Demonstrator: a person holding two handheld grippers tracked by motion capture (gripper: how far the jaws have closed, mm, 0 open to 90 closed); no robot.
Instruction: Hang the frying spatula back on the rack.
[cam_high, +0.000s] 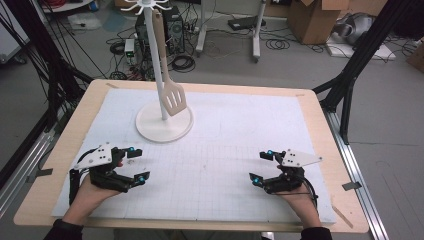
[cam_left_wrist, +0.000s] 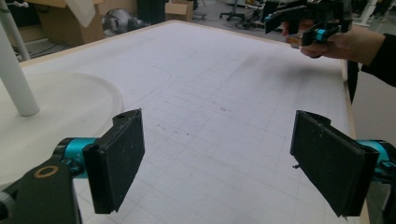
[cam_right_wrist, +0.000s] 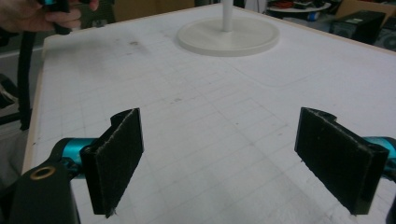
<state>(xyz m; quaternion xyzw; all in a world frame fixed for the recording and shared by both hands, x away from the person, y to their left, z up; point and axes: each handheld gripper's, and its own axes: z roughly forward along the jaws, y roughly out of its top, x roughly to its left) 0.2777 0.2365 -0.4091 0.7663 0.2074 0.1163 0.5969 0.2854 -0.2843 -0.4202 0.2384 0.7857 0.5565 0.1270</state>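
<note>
Status: spatula (cam_high: 174, 99) hung from the top hook of the white rack (cam_high: 163, 75), blade down, just above the round base (cam_high: 150, 131) at approx. 12 o'clock of the counter (cam_high: 310, 107), a little left of centre. Whether blade touched pole or base: couldn't tell. Judged either finished w/ hanging or not begun w/ removal; the frames didn't settle which. Nothing else lay on the white mat (cam_high: 240, 145).

Left gripper (cam_high: 136, 164) sat at approx. 7 o'clock, low over the mat, well apart from the rack. Fingers (cam_left_wrist: 116, 161) stood wide, nothing between them, touching nothing.

Right gripper (cam_high: 263, 166) sat at approx. 5 o'clock, also low over the mat, well apart from rack and spatula. Fingers (cam_right_wrist: 114, 158) wide too, bare mat between, no contact seen.

Both hands parked at near edge, resp. grippers pointed inward toward each other. No grasp in hand at inspection.
</note>
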